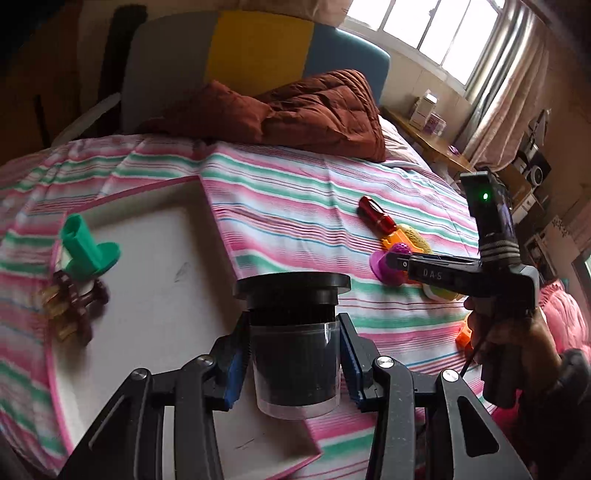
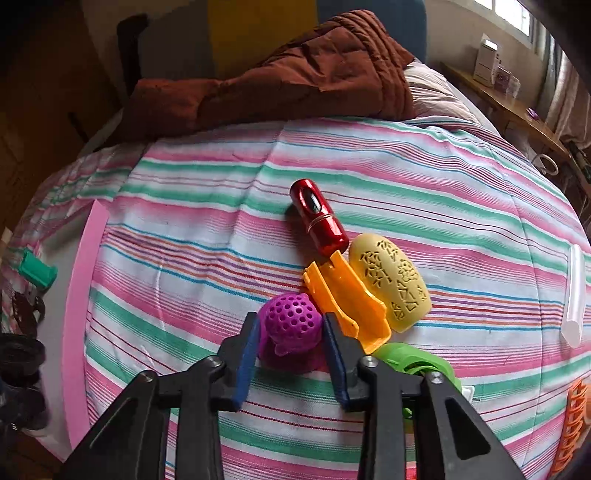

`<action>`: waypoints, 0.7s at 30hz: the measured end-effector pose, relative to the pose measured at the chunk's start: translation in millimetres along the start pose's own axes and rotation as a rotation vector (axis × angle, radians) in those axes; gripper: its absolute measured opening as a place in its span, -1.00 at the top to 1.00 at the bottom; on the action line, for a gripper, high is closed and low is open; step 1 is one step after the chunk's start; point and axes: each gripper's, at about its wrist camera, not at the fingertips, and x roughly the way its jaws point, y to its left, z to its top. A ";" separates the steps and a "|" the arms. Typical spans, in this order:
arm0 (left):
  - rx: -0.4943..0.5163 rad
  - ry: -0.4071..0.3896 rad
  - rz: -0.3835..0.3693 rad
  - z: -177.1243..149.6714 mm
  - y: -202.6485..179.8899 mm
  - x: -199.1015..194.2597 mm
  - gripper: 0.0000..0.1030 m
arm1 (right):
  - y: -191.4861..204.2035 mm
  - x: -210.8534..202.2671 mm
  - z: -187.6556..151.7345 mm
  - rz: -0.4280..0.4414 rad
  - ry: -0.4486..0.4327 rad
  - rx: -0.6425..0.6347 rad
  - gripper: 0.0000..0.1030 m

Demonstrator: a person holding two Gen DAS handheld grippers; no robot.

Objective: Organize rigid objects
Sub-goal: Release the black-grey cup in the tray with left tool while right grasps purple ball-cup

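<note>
Both grippers are loaded: the left gripper [image 1: 293, 363] clamps a black-lidded jar [image 1: 293, 332] above the white tray [image 1: 159, 295], while the right gripper [image 2: 291, 354] pinches a purple perforated ball [image 2: 290, 328] lying on the striped bedspread [image 2: 369, 177]. That ball looks light and stiff, and slippery on its curve, so gripping across its widest middle should hold best.

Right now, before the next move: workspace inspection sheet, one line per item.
Surface: striped bedsheet; pink-edged white tray lies on it.
Job's things: green piece and brown chain-like piece in tray; red capsule, orange piece, yellow perforated shell, green ring on sheet.
Clutter: brown quilt.
Grippers: left claw shut on black jar; right claw shut on purple perforated ball.
Cables: nothing seen.
Surroundings: window, curtain, side desk.
</note>
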 end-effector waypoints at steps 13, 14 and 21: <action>-0.128 -0.042 0.130 -46.8 87.7 -58.4 0.14 | 38.5 -3.0 -10.6 0.074 -0.004 -0.160 0.40; -0.151 -0.037 0.144 -51.9 97.7 -61.1 0.14 | 40.8 -3.2 -11.3 0.078 -0.003 -0.168 0.40; -0.202 -0.030 0.161 -56.4 116.5 -62.3 0.14 | 37.3 -5.1 -11.1 0.041 -0.007 -0.159 0.40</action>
